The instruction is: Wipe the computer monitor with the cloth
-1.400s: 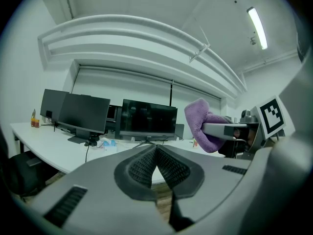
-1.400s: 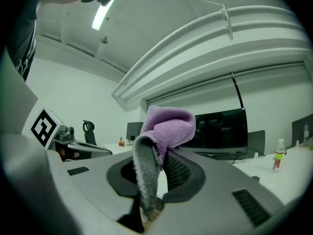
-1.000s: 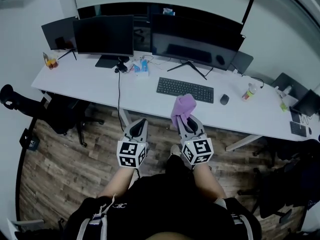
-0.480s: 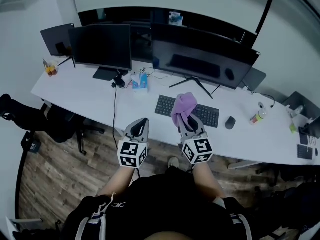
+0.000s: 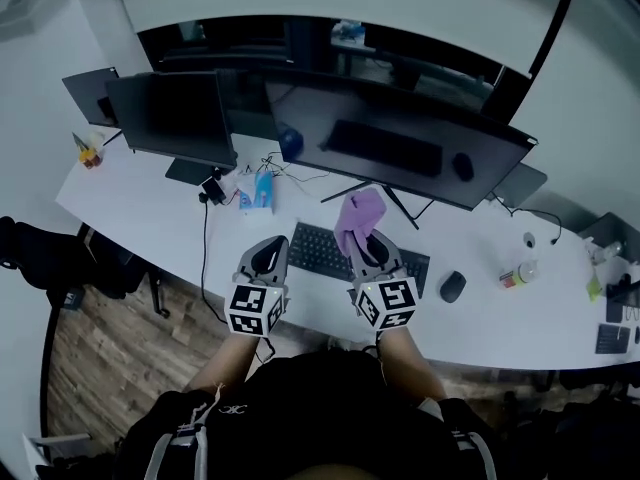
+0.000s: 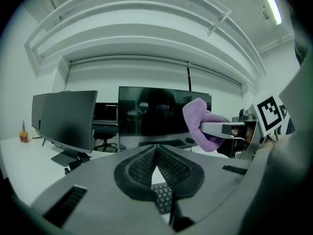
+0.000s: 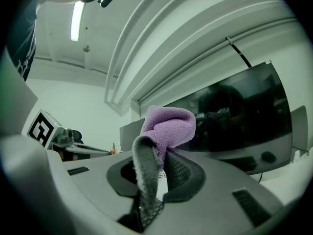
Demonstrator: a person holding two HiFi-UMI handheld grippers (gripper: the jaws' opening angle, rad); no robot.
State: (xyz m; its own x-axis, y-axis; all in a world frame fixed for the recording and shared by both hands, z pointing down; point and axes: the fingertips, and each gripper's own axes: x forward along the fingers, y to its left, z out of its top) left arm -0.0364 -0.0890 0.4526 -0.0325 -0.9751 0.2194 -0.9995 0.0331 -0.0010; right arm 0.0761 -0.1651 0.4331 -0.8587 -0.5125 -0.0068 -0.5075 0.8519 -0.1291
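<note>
A wide dark monitor (image 5: 400, 146) stands at the back of the white desk (image 5: 150, 203). My right gripper (image 5: 366, 246) is shut on a bunched purple cloth (image 5: 357, 218), held above the keyboard (image 5: 325, 253) and short of the screen. In the right gripper view the cloth (image 7: 168, 125) bulges out over the jaws (image 7: 156, 148), with the monitor (image 7: 244, 126) behind it. My left gripper (image 5: 266, 260) hangs beside it over the desk's front edge, shut and holding nothing. The left gripper view shows its pads (image 6: 142, 166) meeting, the cloth (image 6: 201, 126) to the right, and the monitor (image 6: 156, 115) ahead.
A second, smaller monitor (image 5: 168, 118) stands to the left. A tissue box (image 5: 255, 193) and cables lie between the stands. A mouse (image 5: 452, 286) and a small bottle (image 5: 516, 274) sit right of the keyboard. An office chair (image 5: 50, 258) is at the desk's left.
The person has stepped up to the desk. Both grippers have moved from over the floor to over the desk's front edge, and the cloth is now closer to the wide monitor.
</note>
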